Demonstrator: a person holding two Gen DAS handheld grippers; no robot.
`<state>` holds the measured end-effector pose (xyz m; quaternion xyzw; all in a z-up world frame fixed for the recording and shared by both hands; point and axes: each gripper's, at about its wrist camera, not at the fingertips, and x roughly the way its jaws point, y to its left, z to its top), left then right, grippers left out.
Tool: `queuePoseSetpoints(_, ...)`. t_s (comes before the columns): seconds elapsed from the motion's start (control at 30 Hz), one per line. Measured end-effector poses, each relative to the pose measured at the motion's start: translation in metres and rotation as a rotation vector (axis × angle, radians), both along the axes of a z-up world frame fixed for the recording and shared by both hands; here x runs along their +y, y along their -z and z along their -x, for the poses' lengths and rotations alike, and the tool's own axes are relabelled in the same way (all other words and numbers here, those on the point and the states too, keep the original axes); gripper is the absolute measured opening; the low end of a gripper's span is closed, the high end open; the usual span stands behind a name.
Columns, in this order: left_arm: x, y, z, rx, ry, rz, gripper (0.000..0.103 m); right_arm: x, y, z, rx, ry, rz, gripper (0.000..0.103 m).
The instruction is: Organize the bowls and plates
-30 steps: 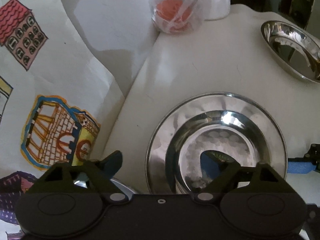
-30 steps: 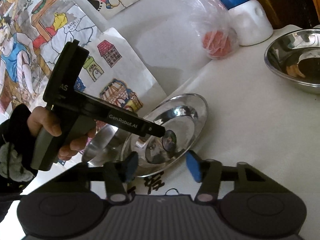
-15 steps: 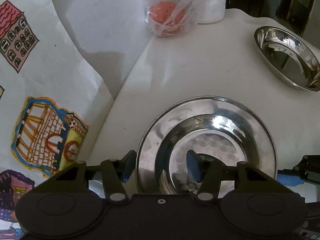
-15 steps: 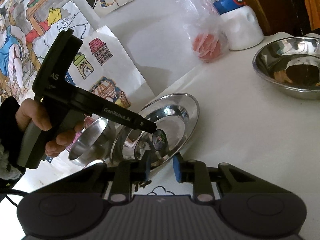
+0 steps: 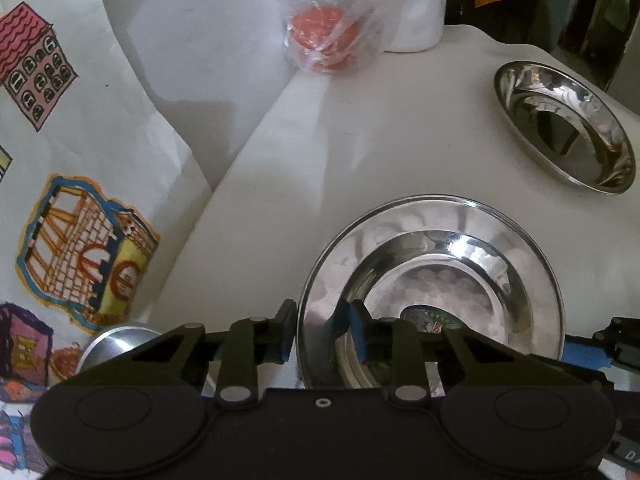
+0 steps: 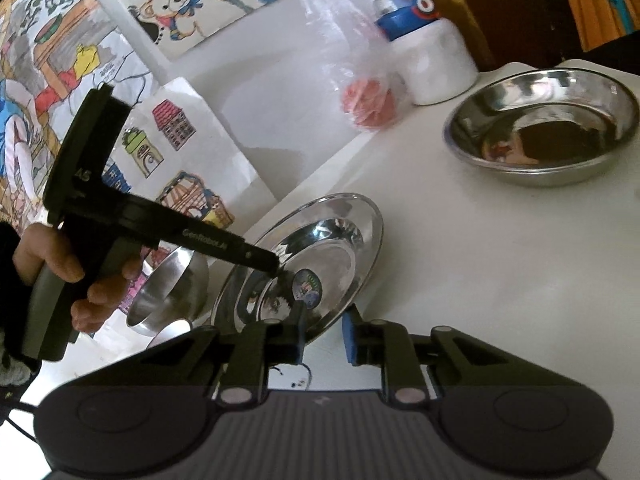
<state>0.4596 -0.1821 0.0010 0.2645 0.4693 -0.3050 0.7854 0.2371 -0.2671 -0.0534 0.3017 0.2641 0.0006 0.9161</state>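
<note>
While your left hand (image 6: 60, 272) grips the grey handle at the left edge, its sleeve is cut off by the frame; beside it a small polished steel bowl (image 6: 172, 292) lies tipped on its side, half hidden behind the tool; the left gripper (image 5: 320, 334) sits with its jaws narrowed astride the near rim of the round, mirror-bright steel plate (image 5: 432, 276), though whether the pads actually pinch the metal is hard to make out; your right gripper (image 6: 323, 336) likewise straddles that plate's edge, jaws narrow, contact unclear; farther right, well apart on the smooth white table (image 6: 500, 264), rests a wide shallow steel bowl (image 6: 544, 124); behind stand a crinkled clear bag (image 5: 328, 36) and a white bottle (image 6: 432, 64).
</note>
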Motion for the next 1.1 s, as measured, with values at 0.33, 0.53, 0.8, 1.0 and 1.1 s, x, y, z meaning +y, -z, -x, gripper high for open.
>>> queuePoseSetpoints(0.33, -0.018, -0.016, 0.031, -0.015, 0.034, 0.035, 0.03, -0.017, -0.006, 0.029, -0.024, 0.065, -0.012, 0.021)
queuePoseSetpoints(0.53, -0.028, -0.031, 0.05, -0.043, 0.072, 0.067, 0.03, -0.029, -0.016, 0.046, -0.049, 0.1, -0.003, 0.021)
queuePoseSetpoints(0.8, -0.048, -0.042, 0.069, -0.047, 0.097, 0.128, 0.03, -0.061, -0.028, 0.071, -0.074, 0.157, 0.01, 0.021)
queuePoseSetpoints(1.0, -0.078, -0.045, 0.077, -0.042, 0.117, 0.175, 0.03, -0.089, -0.036, 0.077, -0.077, 0.22, 0.045, 0.021)
queuePoseSetpoints(1.1, -0.096, -0.046, 0.076, -0.036, 0.118, 0.195, 0.03, -0.104, -0.04, 0.073, -0.074, 0.252, 0.072, 0.022)
